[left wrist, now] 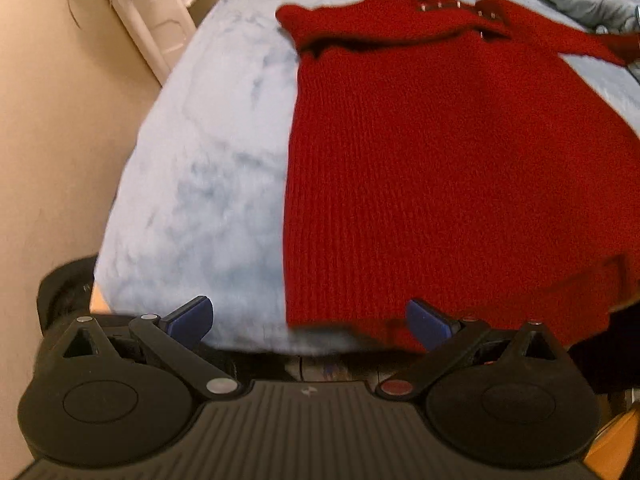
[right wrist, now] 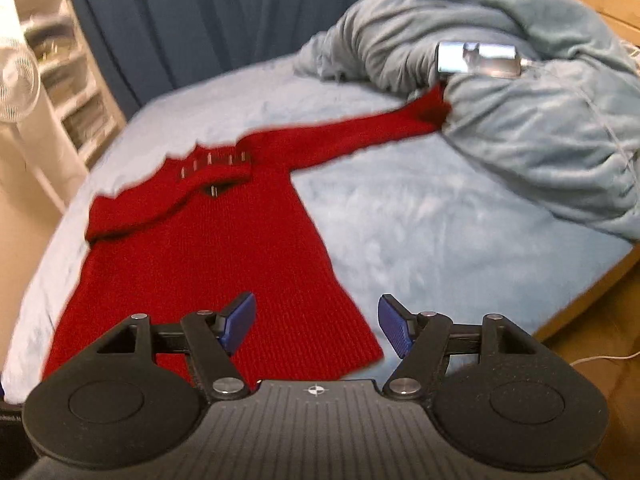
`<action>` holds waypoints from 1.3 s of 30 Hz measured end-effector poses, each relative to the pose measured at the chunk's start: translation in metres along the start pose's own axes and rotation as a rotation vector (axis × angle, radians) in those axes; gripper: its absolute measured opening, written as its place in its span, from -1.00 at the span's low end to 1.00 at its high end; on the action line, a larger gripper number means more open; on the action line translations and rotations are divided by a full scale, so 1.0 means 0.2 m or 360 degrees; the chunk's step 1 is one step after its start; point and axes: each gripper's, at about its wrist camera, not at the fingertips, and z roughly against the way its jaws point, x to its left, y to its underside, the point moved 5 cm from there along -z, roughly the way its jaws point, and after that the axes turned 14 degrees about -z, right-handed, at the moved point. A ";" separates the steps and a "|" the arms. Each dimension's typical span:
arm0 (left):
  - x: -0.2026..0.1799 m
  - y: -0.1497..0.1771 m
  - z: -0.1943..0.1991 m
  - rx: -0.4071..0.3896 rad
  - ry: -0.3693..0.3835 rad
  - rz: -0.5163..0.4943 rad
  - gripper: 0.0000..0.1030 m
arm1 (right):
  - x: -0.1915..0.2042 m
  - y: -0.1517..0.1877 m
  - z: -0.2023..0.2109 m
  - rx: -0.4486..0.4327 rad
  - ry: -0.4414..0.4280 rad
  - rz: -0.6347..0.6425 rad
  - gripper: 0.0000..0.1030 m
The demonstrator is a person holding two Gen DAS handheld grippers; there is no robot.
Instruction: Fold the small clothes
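A small red knit sweater (left wrist: 440,152) lies flat on a pale blue bed (left wrist: 208,168). Its left sleeve is folded across the chest; its right sleeve (right wrist: 360,132) stretches out toward a heaped blanket. My left gripper (left wrist: 308,320) is open and empty, just short of the sweater's bottom left corner. My right gripper (right wrist: 316,324) is open and empty, over the sweater (right wrist: 224,248) at its bottom right corner. Small metal clasps sit near the collar (right wrist: 212,164).
A crumpled blue-grey blanket (right wrist: 520,112) is heaped at the far right of the bed, with a shiny phone-like object (right wrist: 476,58) on it. A white fan (right wrist: 16,80) and shelving stand at the left. Beige floor (left wrist: 60,140) lies left of the bed.
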 end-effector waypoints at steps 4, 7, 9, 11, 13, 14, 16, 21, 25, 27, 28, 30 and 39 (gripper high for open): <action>-0.02 0.05 -0.09 0.0072 0.0066 -0.0043 0.99 | -0.03 0.12 -0.18 0.0197 0.0121 0.0124 0.37; -0.03 0.04 -0.16 0.0095 0.0132 -0.0033 0.99 | -0.03 0.22 -0.37 0.0499 0.0229 0.0161 0.37; -0.04 0.04 -0.23 0.0158 0.0116 -0.0037 0.99 | -0.03 0.27 -0.48 0.0653 0.0244 0.0142 0.37; -0.04 0.04 -0.29 0.0199 0.0116 -0.0016 0.99 | -0.03 0.31 -0.58 0.0726 0.0317 0.0138 0.37; -0.04 0.04 -0.32 0.0217 0.0118 -0.0015 1.00 | -0.02 0.32 -0.64 0.0726 0.0379 0.0158 0.37; -0.05 0.03 -0.32 0.0222 0.0110 -0.0031 1.00 | -0.02 0.33 -0.67 0.0730 0.0407 0.0170 0.38; -0.06 0.03 -0.33 0.0225 0.0090 -0.0068 1.00 | -0.02 0.30 -0.68 0.0657 0.0409 0.0109 0.36; -0.01 0.02 -0.27 0.0126 0.0003 -0.0030 1.00 | -0.13 0.09 -0.55 0.0138 0.0301 -0.0260 0.37; 0.12 -0.02 -0.23 0.0015 -0.0110 0.0096 1.00 | -0.19 0.01 -0.58 0.0152 0.0220 -0.0265 0.37; 0.18 -0.03 -0.24 0.0010 -0.0135 0.0135 1.00 | -0.22 -0.02 -0.61 0.0168 0.0180 -0.0288 0.37; 0.21 -0.03 -0.25 0.0016 -0.0177 0.0147 1.00 | -0.23 -0.02 -0.62 0.0175 0.0157 -0.0311 0.37; 0.28 -0.04 -0.28 0.0042 -0.0225 0.0189 1.00 | -0.25 -0.04 -0.63 0.0185 0.0147 -0.0346 0.37; 0.34 -0.01 -0.31 0.0120 -0.0071 0.0380 0.94 | -0.16 0.07 -0.71 0.0473 0.0090 -0.0176 -0.51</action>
